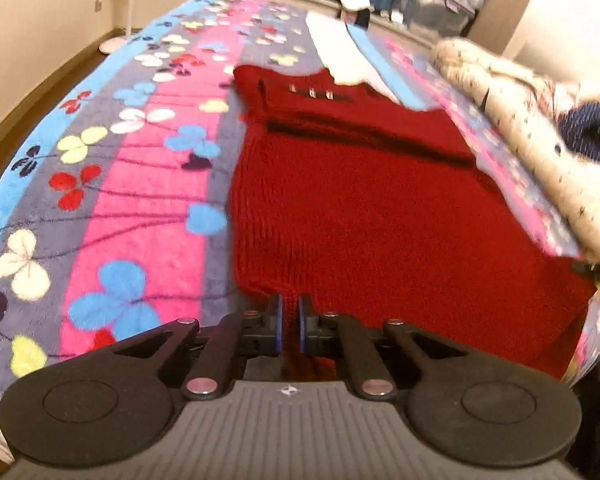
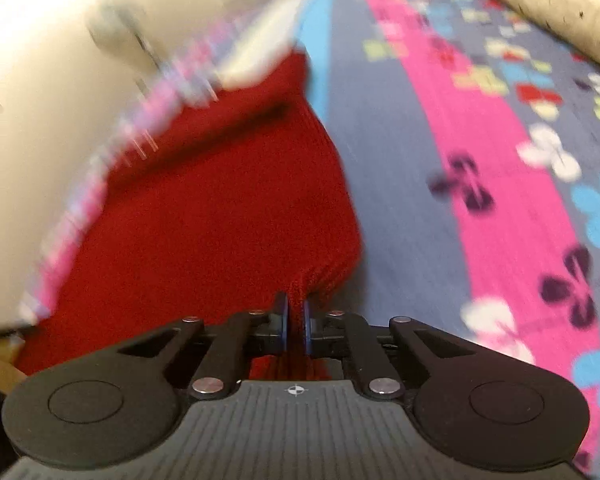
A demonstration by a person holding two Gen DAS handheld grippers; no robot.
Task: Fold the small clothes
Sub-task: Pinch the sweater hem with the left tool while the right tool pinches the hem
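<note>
A red knitted sweater (image 1: pixel 380 200) lies spread on the bed, its neck end with small metal buttons at the far side. My left gripper (image 1: pixel 290 308) is shut on the sweater's near hem at its left corner, and red knit bunches between the blue pads. The right wrist view is blurred. There the red sweater (image 2: pixel 220 220) fills the left half, and my right gripper (image 2: pixel 296 308) is shut on its near right corner, with a fold of knit pinched between the pads and pulled up. A dark tip of the right gripper (image 1: pixel 596 270) shows at the left view's right edge.
The bed carries a striped fleece blanket (image 1: pixel 120 184) in pink, grey and blue with flower shapes. A white garment (image 1: pixel 344 52) lies beyond the sweater. A pale speckled quilt (image 1: pixel 540 120) is heaped along the right side. A fan stand (image 1: pixel 120 36) and wall are at the far left.
</note>
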